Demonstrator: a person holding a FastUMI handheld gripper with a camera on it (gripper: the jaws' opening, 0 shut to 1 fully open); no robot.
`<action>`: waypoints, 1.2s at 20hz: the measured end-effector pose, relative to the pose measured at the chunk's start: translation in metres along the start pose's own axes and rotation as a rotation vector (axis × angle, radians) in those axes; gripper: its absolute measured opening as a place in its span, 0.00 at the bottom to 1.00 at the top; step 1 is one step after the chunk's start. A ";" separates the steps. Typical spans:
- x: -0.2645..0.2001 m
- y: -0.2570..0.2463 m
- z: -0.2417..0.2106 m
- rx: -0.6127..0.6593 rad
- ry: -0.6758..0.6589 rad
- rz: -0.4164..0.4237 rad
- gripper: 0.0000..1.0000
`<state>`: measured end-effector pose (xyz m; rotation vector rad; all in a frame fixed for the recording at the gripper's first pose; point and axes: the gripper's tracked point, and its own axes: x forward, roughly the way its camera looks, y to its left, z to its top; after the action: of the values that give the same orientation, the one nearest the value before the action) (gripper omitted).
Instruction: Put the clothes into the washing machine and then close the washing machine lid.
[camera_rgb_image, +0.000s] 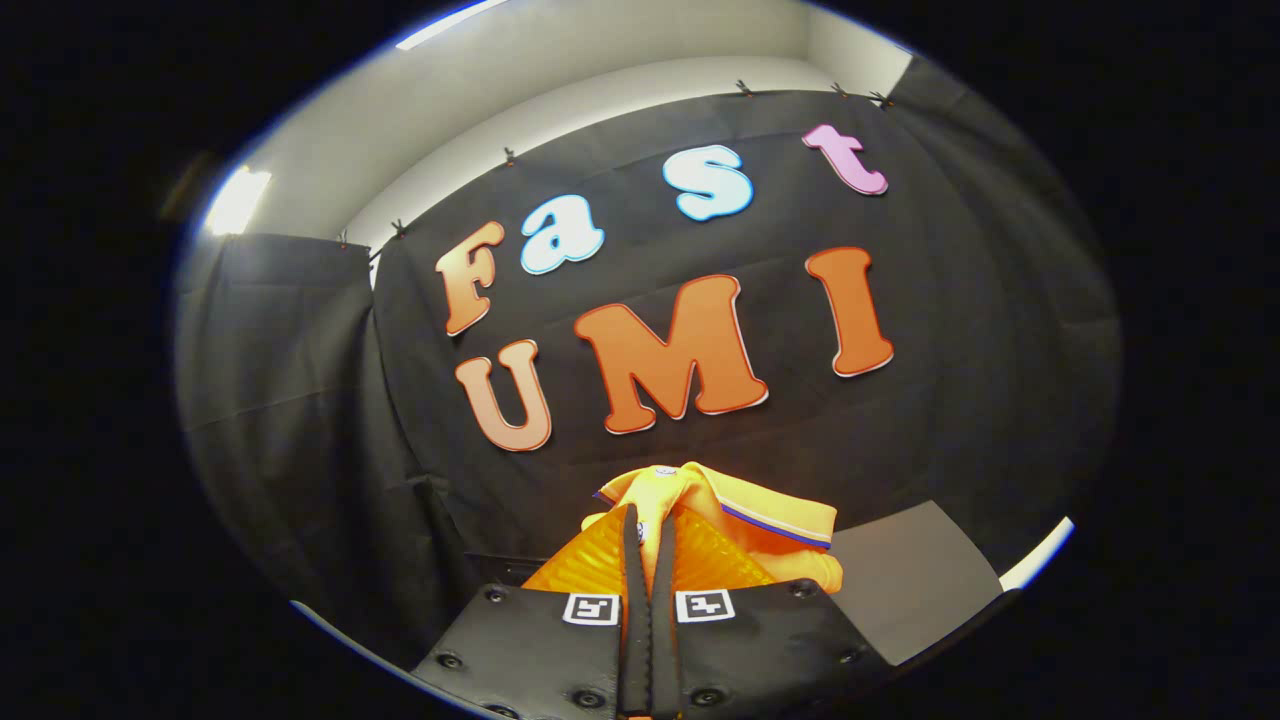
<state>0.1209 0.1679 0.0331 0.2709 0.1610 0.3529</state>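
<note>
My gripper (648, 515) is shut on an orange garment (770, 530) with a dark-striped hem. The cloth is pinched between the two fingers and bunches up just past the tips, with folds hanging to the right of them. The garment is held up in the air in front of the black cloth wall. How much of it hangs below the fingers is hidden.
A grey flat surface (915, 580) lies to the lower right behind the garment, with a white edge (1040, 555) beyond it. Black cloth walls (300, 420) stand ahead and to the left, under a white ceiling.
</note>
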 end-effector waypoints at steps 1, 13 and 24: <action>0.001 0.019 0.003 -0.005 -0.008 0.025 0.07; 0.074 0.214 -0.085 0.117 0.048 0.270 0.07; 0.144 0.223 -0.257 0.076 0.210 0.152 0.07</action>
<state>0.1317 0.4810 -0.1627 0.3220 0.3624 0.5266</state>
